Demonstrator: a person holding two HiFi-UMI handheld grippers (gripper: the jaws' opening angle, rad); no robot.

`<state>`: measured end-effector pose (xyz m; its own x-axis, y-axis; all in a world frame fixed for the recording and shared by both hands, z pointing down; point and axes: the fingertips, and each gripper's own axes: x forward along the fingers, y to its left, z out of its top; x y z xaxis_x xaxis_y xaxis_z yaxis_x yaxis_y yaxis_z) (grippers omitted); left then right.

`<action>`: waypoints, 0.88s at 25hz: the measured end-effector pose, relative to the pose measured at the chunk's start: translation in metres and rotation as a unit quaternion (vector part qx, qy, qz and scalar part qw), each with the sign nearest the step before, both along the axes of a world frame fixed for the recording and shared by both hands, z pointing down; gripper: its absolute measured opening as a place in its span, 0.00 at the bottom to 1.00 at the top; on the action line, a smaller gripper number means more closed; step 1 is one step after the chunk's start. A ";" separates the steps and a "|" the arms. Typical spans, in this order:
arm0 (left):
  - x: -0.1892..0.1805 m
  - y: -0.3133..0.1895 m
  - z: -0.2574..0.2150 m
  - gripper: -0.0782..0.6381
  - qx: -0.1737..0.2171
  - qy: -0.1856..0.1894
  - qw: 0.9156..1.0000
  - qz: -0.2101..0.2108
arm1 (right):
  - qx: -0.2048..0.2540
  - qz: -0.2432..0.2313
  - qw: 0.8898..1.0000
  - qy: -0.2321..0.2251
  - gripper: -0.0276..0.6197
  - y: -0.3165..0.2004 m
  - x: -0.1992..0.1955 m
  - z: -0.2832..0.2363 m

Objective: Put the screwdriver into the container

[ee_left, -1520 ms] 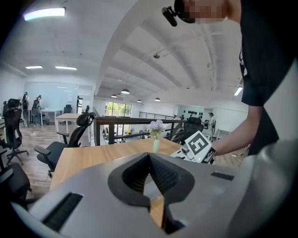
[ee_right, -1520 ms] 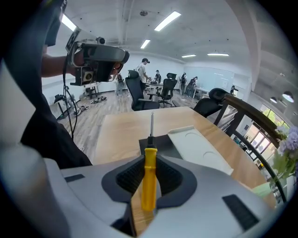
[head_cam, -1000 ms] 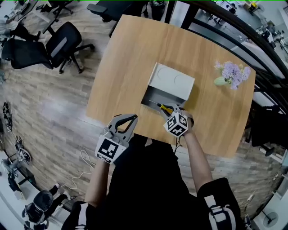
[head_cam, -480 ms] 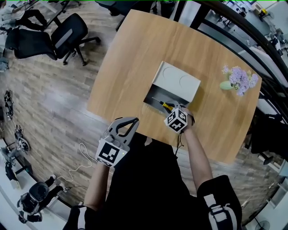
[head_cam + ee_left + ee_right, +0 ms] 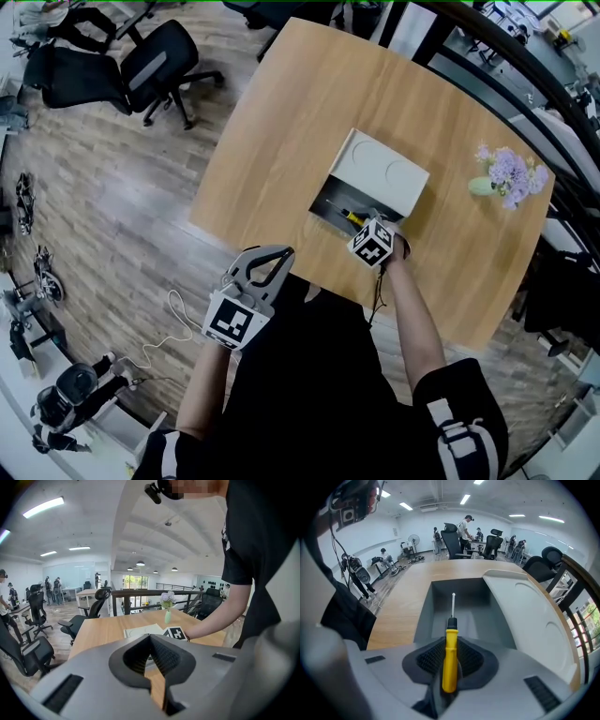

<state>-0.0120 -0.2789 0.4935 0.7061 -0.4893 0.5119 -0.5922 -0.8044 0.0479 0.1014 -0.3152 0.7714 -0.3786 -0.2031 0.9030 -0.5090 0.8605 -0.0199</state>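
yellow screwdriver (image 5: 450, 660) clamped in right gripper (image 5: 450, 643) over grey container (image 5: 423, 613); left gripper (image 5: 150, 640) closed, empty

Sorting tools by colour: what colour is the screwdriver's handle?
The screwdriver handle is yellow, clearest in the right gripper view.

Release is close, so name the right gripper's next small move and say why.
Probably lower a little and open the fingers: the right gripper holds the screwdriver by its yellow handle, and its shaft points over the open grey container.
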 end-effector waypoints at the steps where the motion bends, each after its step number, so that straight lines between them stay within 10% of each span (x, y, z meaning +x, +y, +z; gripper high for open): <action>1: 0.000 0.000 0.000 0.14 0.000 0.000 1.000 -0.001 | -0.003 0.000 1.000 0.002 0.18 0.000 0.001 0.002; 22: -0.014 0.002 -0.005 0.14 0.007 0.010 1.000 -0.012 | -0.007 0.025 1.000 0.010 0.23 0.002 -0.001 0.000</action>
<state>-0.0260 -0.2765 0.4881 0.7040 -0.5139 0.4903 -0.6111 -0.7900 0.0495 0.1002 -0.3127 0.7711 -0.3495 -0.2081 0.9135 -0.5524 0.8333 -0.0215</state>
